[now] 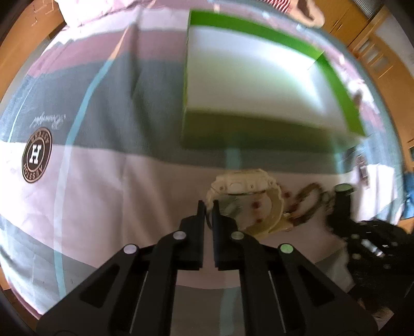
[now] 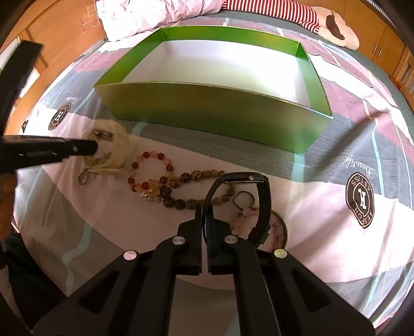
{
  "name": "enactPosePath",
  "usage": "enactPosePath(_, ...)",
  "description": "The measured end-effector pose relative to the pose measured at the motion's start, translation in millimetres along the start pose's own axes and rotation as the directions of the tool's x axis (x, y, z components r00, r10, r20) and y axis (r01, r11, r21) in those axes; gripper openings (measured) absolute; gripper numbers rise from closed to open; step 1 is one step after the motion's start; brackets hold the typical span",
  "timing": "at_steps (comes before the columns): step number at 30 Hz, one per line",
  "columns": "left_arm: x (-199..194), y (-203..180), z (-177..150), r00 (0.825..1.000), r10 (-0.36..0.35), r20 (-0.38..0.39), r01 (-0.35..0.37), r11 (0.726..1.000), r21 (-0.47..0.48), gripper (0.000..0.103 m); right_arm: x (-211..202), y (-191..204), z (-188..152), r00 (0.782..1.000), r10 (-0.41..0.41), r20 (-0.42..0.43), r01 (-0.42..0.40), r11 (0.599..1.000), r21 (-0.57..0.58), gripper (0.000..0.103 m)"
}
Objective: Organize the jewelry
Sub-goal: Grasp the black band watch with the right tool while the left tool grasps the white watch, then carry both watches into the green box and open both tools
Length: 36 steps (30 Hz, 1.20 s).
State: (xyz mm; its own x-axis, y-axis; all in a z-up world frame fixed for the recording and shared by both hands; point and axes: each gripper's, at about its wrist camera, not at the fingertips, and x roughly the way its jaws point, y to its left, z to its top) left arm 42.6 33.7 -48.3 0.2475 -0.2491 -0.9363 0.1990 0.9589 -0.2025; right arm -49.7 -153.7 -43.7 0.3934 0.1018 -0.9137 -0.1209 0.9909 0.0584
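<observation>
An empty green box [image 2: 214, 113] with a white floor stands on the bed; it also shows in the left wrist view [image 1: 248, 85]. My left gripper [image 1: 208, 206] is shut on the strap of a cream watch [image 1: 245, 186], also seen in the right wrist view [image 2: 113, 139]. My right gripper [image 2: 205, 210] is shut on the strap of a black watch [image 2: 248, 181]. A red bead bracelet [image 2: 151, 168] and a brown bead bracelet [image 2: 194, 188] lie between the two watches.
The patterned bedspread [image 2: 336, 232] covers the bed. A small ring charm [image 2: 83, 178] lies near the cream watch, more small jewelry [image 2: 245, 204] under the black watch. A pillow [image 2: 155, 15] and a plush toy [image 2: 333, 28] lie behind the box.
</observation>
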Motion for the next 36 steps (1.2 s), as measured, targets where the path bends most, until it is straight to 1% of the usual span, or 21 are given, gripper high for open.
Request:
enactPosePath(3, -17.8, -6.6, 0.1, 0.997, -0.057, 0.054, 0.056, 0.998, 0.023, 0.005, -3.2, 5.2, 2.7, 1.000, 0.012, 0.028, -0.012, 1.000, -0.008, 0.002)
enactPosePath(6, -27.0, -12.1, -0.2, 0.994, -0.079, 0.076, 0.076, 0.996, 0.048, 0.005, -1.0, 11.6, 3.7, 0.999, 0.009, 0.032, -0.008, 0.999, -0.031, 0.002)
enactPosePath(9, -26.9, -10.5, -3.7, 0.996, -0.049, 0.070, 0.045, 0.997, 0.055, 0.008, -4.1, 12.7, 3.7, 0.998, 0.030, 0.050, -0.029, 0.999, -0.032, 0.002)
enactPosePath(11, -24.9, -14.6, 0.8, 0.997, -0.024, 0.077, 0.020, 0.998, 0.063, 0.011, -7.9, 15.0, 5.0, 0.997, 0.037, 0.064, -0.035, 0.999, -0.039, 0.002)
enactPosePath(18, -28.4, -13.9, -5.7, 0.994, 0.037, 0.099, -0.044, 0.996, 0.077, 0.011, 1.2, 15.2, 5.7, 0.999, 0.021, 0.039, -0.019, 0.999, -0.034, 0.002)
enactPosePath(20, -32.6, -13.6, -7.0, 0.992, 0.038, 0.120, -0.048, 0.996, 0.080, 0.010, -3.6, 14.1, 7.1, 0.998, 0.028, 0.062, -0.027, 0.999, -0.025, 0.002)
enactPosePath(22, -39.9, -13.9, -5.6, 0.988, 0.019, 0.150, -0.031, 0.997, 0.075, 0.010, -11.2, 12.5, 10.2, 0.995, 0.033, 0.094, -0.032, 0.999, -0.020, 0.002)
enactPosePath(24, -52.8, -12.5, -2.1, 0.979, -0.011, 0.203, -0.002, 0.998, 0.066, 0.010, -25.9, 11.5, 17.3, 0.988, 0.035, 0.151, -0.031, 0.999, -0.023, 0.002)
enactPosePath(26, -66.2, -11.6, 3.8, 0.965, -0.034, 0.261, 0.019, 0.998, 0.057, 0.010, -45.7, 9.8, 30.5, 0.972, 0.043, 0.230, -0.038, 0.999, -0.026, 0.002)
enactPosePath(28, -82.6, -9.7, 14.1, 0.942, -0.059, 0.329, 0.048, 0.998, 0.044, 0.010, -59.3, 6.8, 42.4, 0.959, 0.041, 0.282, -0.037, 0.999, -0.021, 0.002)
enactPosePath(29, -88.9, -9.1, 19.8, 0.932, -0.066, 0.357, 0.055, 0.998, 0.041, 0.010, -64.2, 5.1, 49.0, 0.953, 0.039, 0.302, -0.036, 0.999, -0.017, 0.002)
enactPosePath(30, -92.0, -8.8, 23.9, 0.925, -0.066, 0.374, 0.055, 0.998, 0.039, 0.009, -68.0, 3.4, 59.5, 0.946, 0.038, 0.323, -0.034, 0.999, -0.019, 0.002)
enactPosePath(32, -92.5, -7.6, 33.0, 0.918, -0.052, 0.394, 0.044, 0.999, 0.029, 0.009, -66.3, -0.3, 72.3, 0.939, 0.036, 0.343, -0.032, 0.999, -0.018, 0.002)
enactPosePath(33, -87.3, -4.3, 38.3, 0.919, -0.040, 0.392, 0.039, 0.999, 0.009, 0.009, -61.4, -2.8, 79.7, 0.937, 0.033, 0.346, -0.031, 0.999, -0.012, 0.002)
enactPosePath(34, -81.0, -1.3, 40.8, 0.924, -0.035, 0.380, 0.042, 0.999, -0.011, 0.009, -55.2, -5.6, 84.7, 0.939, 0.030, 0.344, -0.030, 1.000, -0.004, 0.002)
enactPosePath(36, -62.4, 5.1, 44.9, 0.942, -0.039, 0.333, 0.057, 0.997, -0.047, 0.009, -39.8, -9.7, 86.8, 0.943, 0.025, 0.332, -0.031, 0.999, 0.011, 0.002)
